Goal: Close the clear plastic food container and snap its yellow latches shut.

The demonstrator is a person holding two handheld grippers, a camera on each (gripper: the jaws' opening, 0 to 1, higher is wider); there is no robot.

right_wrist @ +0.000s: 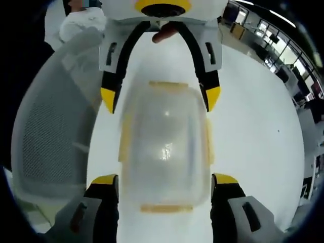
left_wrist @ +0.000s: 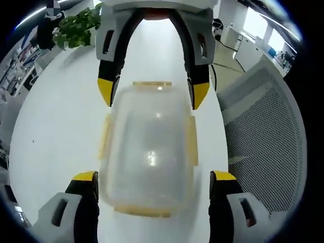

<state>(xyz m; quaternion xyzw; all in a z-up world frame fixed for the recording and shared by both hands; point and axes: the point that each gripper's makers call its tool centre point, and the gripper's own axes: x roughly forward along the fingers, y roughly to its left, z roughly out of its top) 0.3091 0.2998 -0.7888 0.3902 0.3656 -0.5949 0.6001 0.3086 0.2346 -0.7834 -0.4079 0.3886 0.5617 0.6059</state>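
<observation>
Seen from both ends: a clear plastic food container (left_wrist: 149, 157) lying lid-up in the middle of a white surface (left_wrist: 55, 131), lid already seated over the base. Judged partly done: closing looks complete, latching mostly left. Four yellow latches around the rim, one per side; the long-side latch (left_wrist: 191, 142) and its opposite appear splayed outward rather than pressed flat, though blur in the right gripper view makes the end latch (right_wrist: 166, 208) hard to read. Left tongs (left_wrist: 154, 177) spread wide, jaws straddling the near end of the container without touching it, gripping nothing. Right tongs (right_wrist: 164, 179) likewise wide open at the opposite end, yellow tips just beside the corners, holding nothing. Each pair visible across the box in the other's view, so both facing each other with the container between. Plenty of bare surface to the left in the left gripper view; to the right, a grey mesh chair back (left_wrist: 263, 136) close against the surface edge, leaving less room on that side. Far off, a green plant (left_wrist: 78, 25) and office furniture, well apart from the work. Likely risk: container sliding when one latch is pushed unless braced from the other end.
</observation>
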